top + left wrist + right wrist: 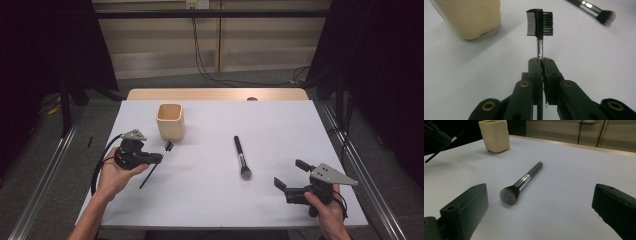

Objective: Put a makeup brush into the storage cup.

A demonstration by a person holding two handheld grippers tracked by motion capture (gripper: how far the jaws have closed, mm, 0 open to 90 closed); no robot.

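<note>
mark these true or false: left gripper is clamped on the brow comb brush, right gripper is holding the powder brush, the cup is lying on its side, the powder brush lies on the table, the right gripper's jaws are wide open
1. The left gripper is clamped on the brow comb brush. True.
2. The right gripper is holding the powder brush. False: the brush lies apart from it, and nothing is between its jaws.
3. The cup is lying on its side. False: it stands upright, opening upward.
4. The powder brush lies on the table. True: it lies flat, bristles toward the person's side.
5. The right gripper's jaws are wide open. True.
</note>
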